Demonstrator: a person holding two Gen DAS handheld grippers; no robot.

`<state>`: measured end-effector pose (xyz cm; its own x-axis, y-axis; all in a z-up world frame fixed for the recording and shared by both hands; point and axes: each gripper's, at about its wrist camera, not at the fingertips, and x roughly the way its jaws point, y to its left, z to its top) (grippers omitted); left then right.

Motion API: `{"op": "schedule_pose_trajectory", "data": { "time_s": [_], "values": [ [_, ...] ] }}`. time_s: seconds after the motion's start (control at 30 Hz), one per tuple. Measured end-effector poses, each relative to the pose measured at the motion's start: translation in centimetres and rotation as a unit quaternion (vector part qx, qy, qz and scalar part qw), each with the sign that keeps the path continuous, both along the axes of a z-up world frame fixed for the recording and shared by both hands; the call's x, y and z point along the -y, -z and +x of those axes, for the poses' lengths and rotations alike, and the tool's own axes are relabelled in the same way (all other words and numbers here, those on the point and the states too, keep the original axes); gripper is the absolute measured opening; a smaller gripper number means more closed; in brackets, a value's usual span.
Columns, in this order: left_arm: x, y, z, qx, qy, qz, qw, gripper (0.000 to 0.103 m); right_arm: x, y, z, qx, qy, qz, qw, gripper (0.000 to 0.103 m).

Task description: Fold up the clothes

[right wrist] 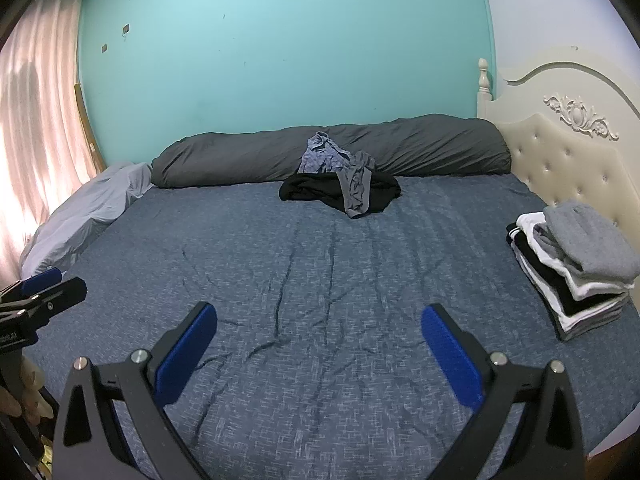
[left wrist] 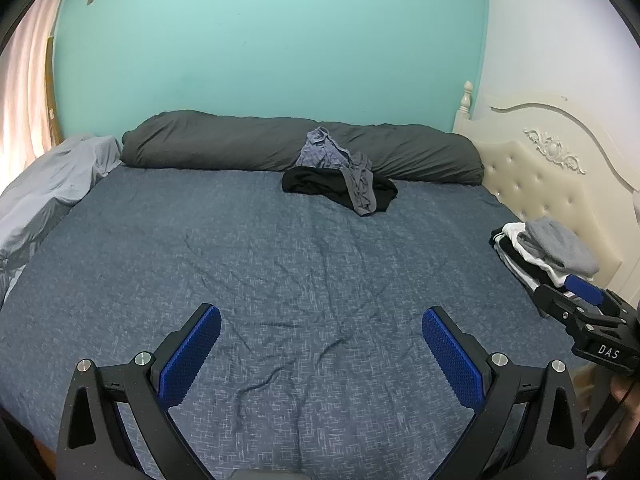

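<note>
Three loose garments (left wrist: 340,176) make up the unfolded pile: a black piece lies flat on the bed sheet (left wrist: 280,280), a grey one is draped over it, and a blue-patterned one leans against the long dark bolster (left wrist: 224,144). We read the pile as lying straight ahead of both claws and well apart from them, at the far side of the bed, its long axis running across the view (left to right). The left gripper (left wrist: 320,356) and the right gripper (right wrist: 320,354) both stand spread wide with nothing between the pads, tilted down over bare sheet. We judge neither hand clearly nearer, since the pile sits close to centre in each view. A finished stack of folded clothes (right wrist: 576,276) rests at the right, near the cream headboard (right wrist: 560,152).
</note>
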<state>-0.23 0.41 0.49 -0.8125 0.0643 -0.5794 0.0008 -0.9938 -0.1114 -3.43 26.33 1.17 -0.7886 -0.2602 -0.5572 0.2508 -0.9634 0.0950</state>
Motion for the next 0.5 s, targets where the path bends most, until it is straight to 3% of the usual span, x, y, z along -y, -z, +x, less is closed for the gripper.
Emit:
{"op": "schedule_pose_trajectory", "data": {
  "time_s": [0.5],
  "values": [
    [-0.31,-0.12,-0.02,0.002,0.001,-0.003,1.0,0.103,-0.46,-0.28,-0.2,0.002,0.005,-0.001,1.0,0.103]
  ]
}}
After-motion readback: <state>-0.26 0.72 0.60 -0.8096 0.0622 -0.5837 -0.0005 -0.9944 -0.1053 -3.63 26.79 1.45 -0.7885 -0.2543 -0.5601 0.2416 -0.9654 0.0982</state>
